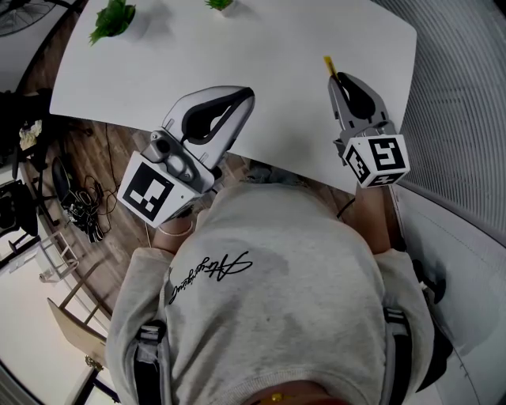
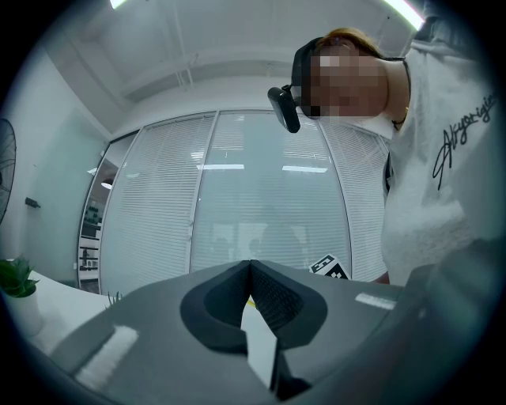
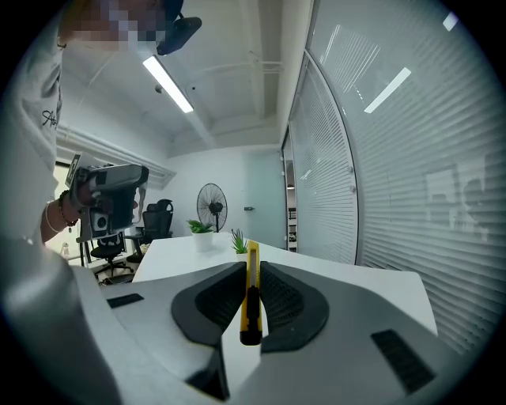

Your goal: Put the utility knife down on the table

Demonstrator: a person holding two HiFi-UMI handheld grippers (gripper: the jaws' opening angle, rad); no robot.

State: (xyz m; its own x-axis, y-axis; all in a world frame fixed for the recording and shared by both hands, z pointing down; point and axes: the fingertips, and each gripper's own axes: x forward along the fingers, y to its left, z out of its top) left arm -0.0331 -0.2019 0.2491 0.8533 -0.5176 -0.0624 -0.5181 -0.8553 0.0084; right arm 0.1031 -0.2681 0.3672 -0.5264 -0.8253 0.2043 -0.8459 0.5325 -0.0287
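A yellow utility knife [image 3: 251, 293] with a black slider stands on edge between the pads of my right gripper [image 3: 253, 265], which is shut on it. In the head view its yellow tip [image 1: 328, 65] pokes out past the right gripper [image 1: 341, 79], above the right side of the white table [image 1: 261, 55]. My left gripper [image 1: 247, 96] hovers over the table's near edge at the left. In the left gripper view its jaw tips [image 2: 250, 262] meet, shut with nothing between them.
Two small green plants [image 1: 111, 20] [image 1: 220, 4] stand at the table's far side. A wall of blinds [image 1: 466, 95] runs along the right. A standing fan [image 3: 211, 202] and office chairs [image 3: 158, 215] are beyond the table. Cables [image 1: 83, 210] lie on the wooden floor at left.
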